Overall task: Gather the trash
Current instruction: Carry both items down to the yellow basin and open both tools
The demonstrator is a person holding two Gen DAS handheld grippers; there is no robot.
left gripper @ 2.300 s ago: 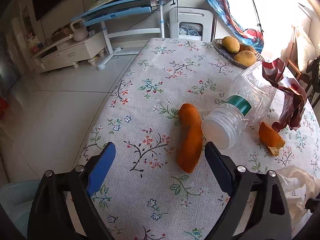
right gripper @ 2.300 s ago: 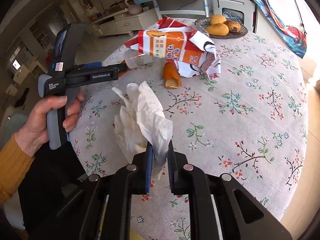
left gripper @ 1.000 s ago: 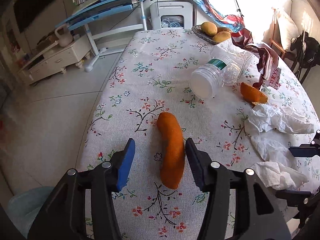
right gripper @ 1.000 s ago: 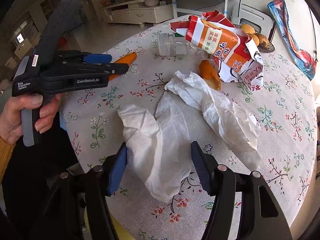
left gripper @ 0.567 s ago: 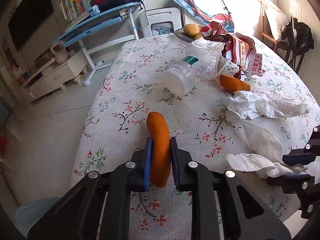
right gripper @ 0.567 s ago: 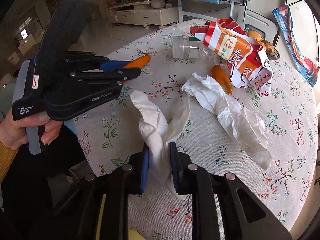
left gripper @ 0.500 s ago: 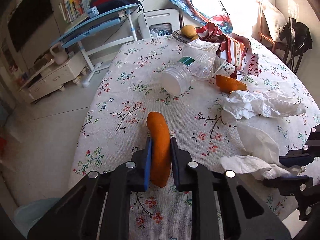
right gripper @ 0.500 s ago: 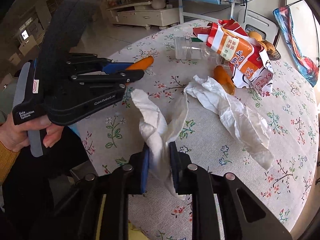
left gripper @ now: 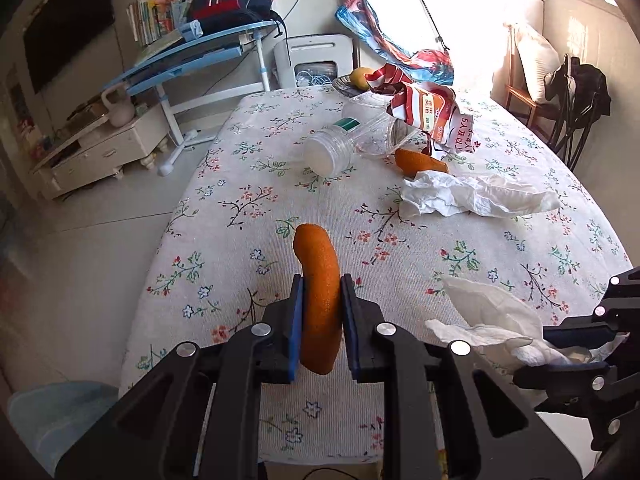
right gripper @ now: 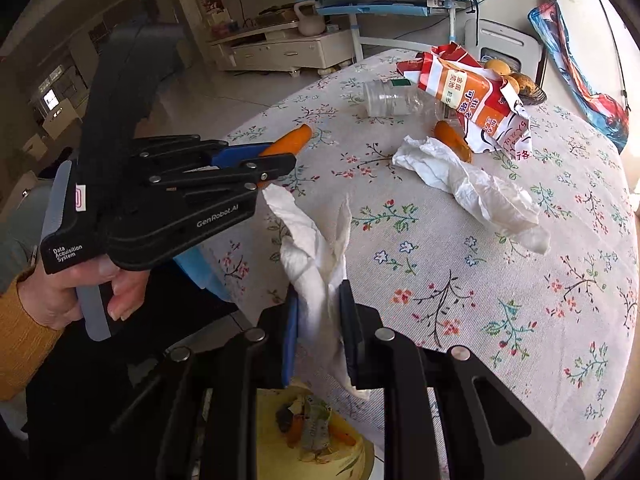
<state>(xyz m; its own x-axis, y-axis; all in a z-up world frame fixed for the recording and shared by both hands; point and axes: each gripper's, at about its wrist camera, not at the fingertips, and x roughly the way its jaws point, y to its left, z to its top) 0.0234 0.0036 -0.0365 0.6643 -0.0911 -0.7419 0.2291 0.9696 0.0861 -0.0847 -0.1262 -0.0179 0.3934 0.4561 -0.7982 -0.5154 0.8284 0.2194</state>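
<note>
A yellow bin (right gripper: 280, 420) is sitting below the near edge of the desk (right gripper: 500, 280), holding scraps of orange peel and crumpled wrappers. At the far end of the desk a dark bowl (right gripper: 534, 98) is carrying a few yellow-brown fruits. A clear plastic bottle (left gripper: 352, 140) is lying on its side with its wide white cap toward the left camera, just beside a torn red, orange and white snack bag (left gripper: 428, 110). The left tongs (left gripper: 320, 312) are clenching a long, curved strip of orange peel (left gripper: 320, 280), pebbled and bright, which is sticking up and forward from between the blue pads, above the flowered cloth near the desk's near edge. The right tongs (right gripper: 318, 316) are gripping a crumpled white tissue (right gripper: 316, 264), its loose ends standing up above the pads and trailing below them over the desk's edge. A second white tissue (right gripper: 476, 188) is lying twisted on the cloth farther in, touching a smaller piece of orange peel (right gripper: 454, 140) beside the snack bag. A hand (right gripper: 80, 288) in a mustard sleeve is gripping the left tool's handle.
</note>
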